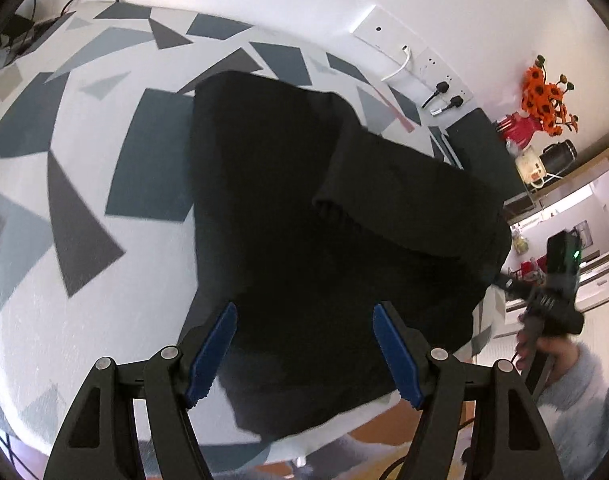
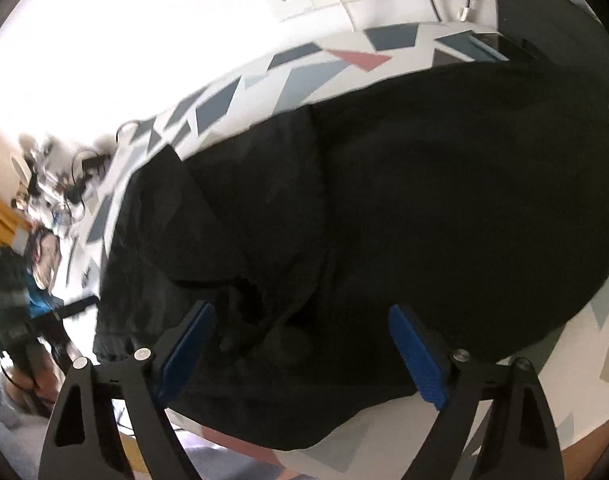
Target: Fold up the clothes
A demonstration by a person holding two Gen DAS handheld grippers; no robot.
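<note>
Garment: a black garment (image 1: 304, 208) lies across the worktop (image 1: 84, 152), filling the middle of the left wrist view and most of the right wrist view (image 2: 424, 200); one part is folded over the rest, and a ribbed edge shows right of centre in the left wrist view.
Garment edge: its near hem hangs just over the worktop's front edge at the bottom of both views.
Worktop: a white cover printed with grey, blue and pink angular patches; it runs against a white wall.
Left tongs: the left tongs (image 1: 304, 354) stand apart at the lower middle of the frame, blue pads (image 1: 212, 354) on either side of the black cloth below, not pressing on it.
Right tongs: the right tongs (image 2: 304, 354) stand wide apart over a bunched fold of the garment near its front edge; nothing is clamped. They also appear at the right edge of the left wrist view, held by a hand (image 1: 544, 354) in a pale fuzzy sleeve.
Wall: sockets with black plugs (image 1: 444, 92) in the upper right.
Shelf side: orange flowers (image 1: 548, 100) at the far right.
</note>
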